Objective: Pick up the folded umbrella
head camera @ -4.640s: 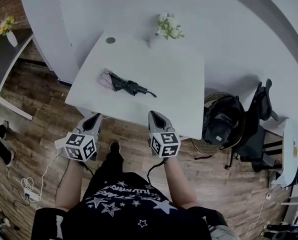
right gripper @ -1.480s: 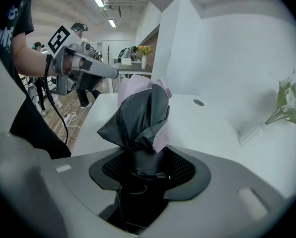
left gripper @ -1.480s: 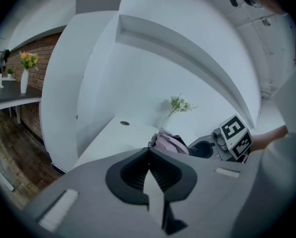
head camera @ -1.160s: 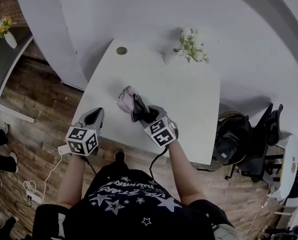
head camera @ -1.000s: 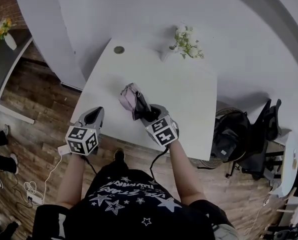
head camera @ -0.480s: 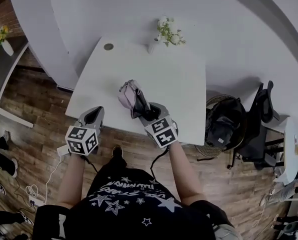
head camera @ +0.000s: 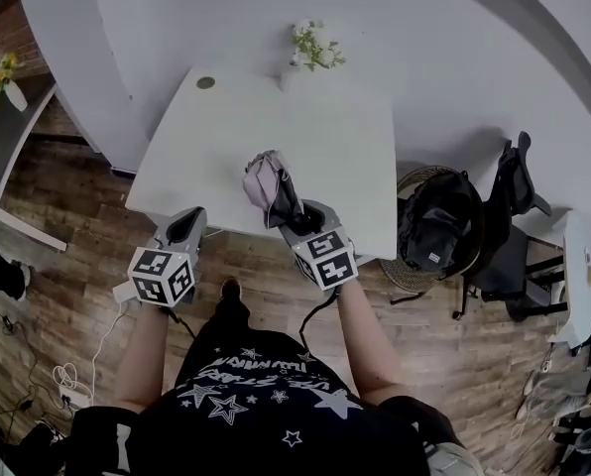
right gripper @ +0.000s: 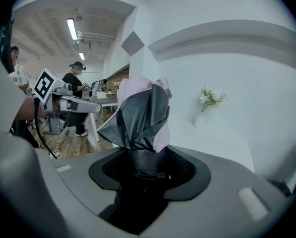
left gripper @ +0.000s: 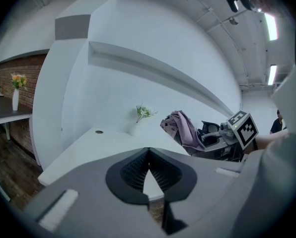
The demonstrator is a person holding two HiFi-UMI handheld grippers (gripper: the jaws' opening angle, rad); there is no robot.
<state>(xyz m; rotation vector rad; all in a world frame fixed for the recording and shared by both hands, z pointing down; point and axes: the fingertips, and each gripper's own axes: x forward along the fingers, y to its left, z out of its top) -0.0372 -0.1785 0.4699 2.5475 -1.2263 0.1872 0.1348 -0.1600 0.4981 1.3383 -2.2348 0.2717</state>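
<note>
The folded umbrella (head camera: 268, 184), pale pink outside with dark grey folds, stands up out of my right gripper (head camera: 297, 216), which is shut on its black handle end. It hangs in the air over the near edge of the white table (head camera: 315, 117). In the right gripper view the umbrella (right gripper: 140, 113) rises straight from between the jaws of that gripper (right gripper: 145, 170). My left gripper (head camera: 186, 224) is off the table's near left corner, shut and empty. From the left gripper view the umbrella (left gripper: 180, 128) shows to the right, beyond that gripper (left gripper: 148, 172).
A white vase of flowers (head camera: 310, 48) stands at the table's far edge, and a round dark cap (head camera: 206, 82) sits at the far left corner. Right of the table are a wicker basket with a black bag (head camera: 436, 231) and a chair (head camera: 509, 196). People stand in the background (right gripper: 76, 93).
The umbrella lay on the table at first; now the right gripper holds it lifted. Over the last second both grippers drew back toward the table's near edge and rose slightly.
</note>
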